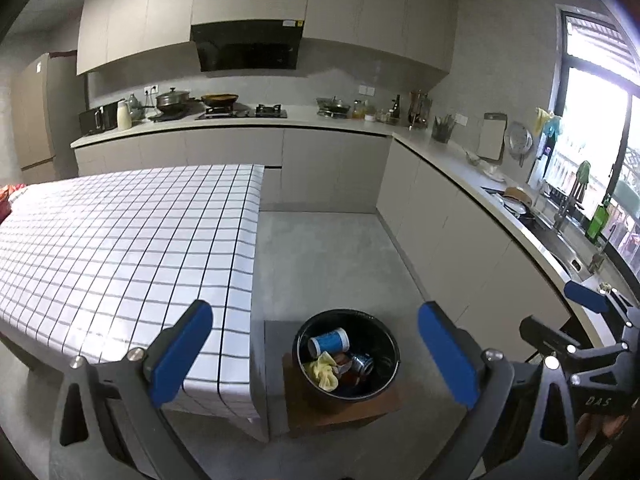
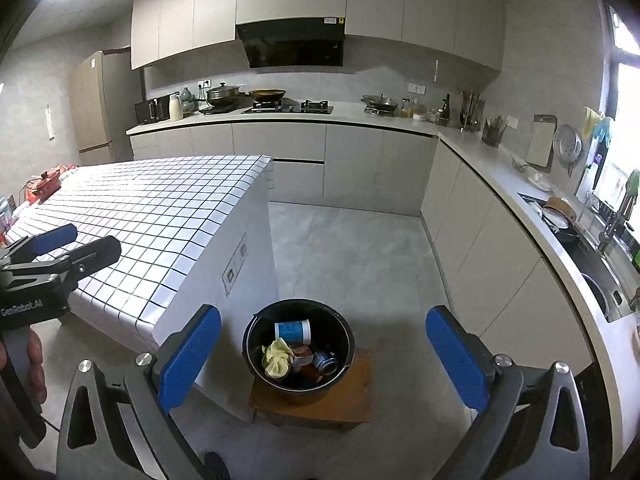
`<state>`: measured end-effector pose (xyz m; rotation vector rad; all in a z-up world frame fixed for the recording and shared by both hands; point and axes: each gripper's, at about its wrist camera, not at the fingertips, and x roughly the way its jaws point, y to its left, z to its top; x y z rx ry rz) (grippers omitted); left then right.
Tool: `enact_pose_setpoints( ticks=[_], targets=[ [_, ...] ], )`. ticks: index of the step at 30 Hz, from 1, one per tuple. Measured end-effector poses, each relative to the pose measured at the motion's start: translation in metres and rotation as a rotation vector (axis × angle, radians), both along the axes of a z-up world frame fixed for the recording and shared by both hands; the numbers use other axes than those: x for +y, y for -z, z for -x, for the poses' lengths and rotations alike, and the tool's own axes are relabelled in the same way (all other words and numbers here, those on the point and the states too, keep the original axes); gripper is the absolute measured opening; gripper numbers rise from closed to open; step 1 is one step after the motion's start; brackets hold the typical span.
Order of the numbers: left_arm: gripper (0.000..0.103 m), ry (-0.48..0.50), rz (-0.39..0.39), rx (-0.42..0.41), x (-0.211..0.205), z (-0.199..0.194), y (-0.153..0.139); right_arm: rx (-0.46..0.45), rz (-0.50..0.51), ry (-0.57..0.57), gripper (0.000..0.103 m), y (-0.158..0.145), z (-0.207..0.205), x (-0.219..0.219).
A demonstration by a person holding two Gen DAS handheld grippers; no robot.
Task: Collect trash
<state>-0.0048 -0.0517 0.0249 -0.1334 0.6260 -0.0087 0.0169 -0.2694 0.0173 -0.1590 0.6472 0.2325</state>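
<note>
Looking: we see a round black bin point(image 2: 299, 350) full of trash.
Yellow soft rag point(image 2: 275, 356): light, squashy; we pinch its middle.
Left gripper point(image 1: 316, 354): wide apart, holding nothing.
Right gripper point(image 2: 324, 358): wide apart, holding nothing.

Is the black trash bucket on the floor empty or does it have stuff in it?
Not empty: the black bucket holds a blue-and-white cup, a yellow rag and a crushed can.

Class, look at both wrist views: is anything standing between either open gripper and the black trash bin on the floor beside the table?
Nothing visible does. The trash bin sits on a brown board beside the checked table, its mouth uncovered. The right gripper and left gripper are both open and empty, with only bare floor around the bin.
</note>
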Motion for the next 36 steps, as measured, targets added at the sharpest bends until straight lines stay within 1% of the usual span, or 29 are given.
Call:
enact_pose_setpoints(
  ticks=[6,16,36],
  targets=[
    [0.103,-0.028,0.007,0.007,0.001,0.008,0.003,0.009,-0.002,-0.019,0.103,0.002,0.004,0.004],
    [0.103,-0.045,0.0,0.007,0.002,0.016,0.001,0.004,-0.013,-0.04,0.103,0.0,0.007,0.004],
    [0.103,-0.044,0.0,0.011,0.001,0.015,0.0,0.0,-0.019,-0.06,0.103,-0.001,0.005,0.009]
  ],
)
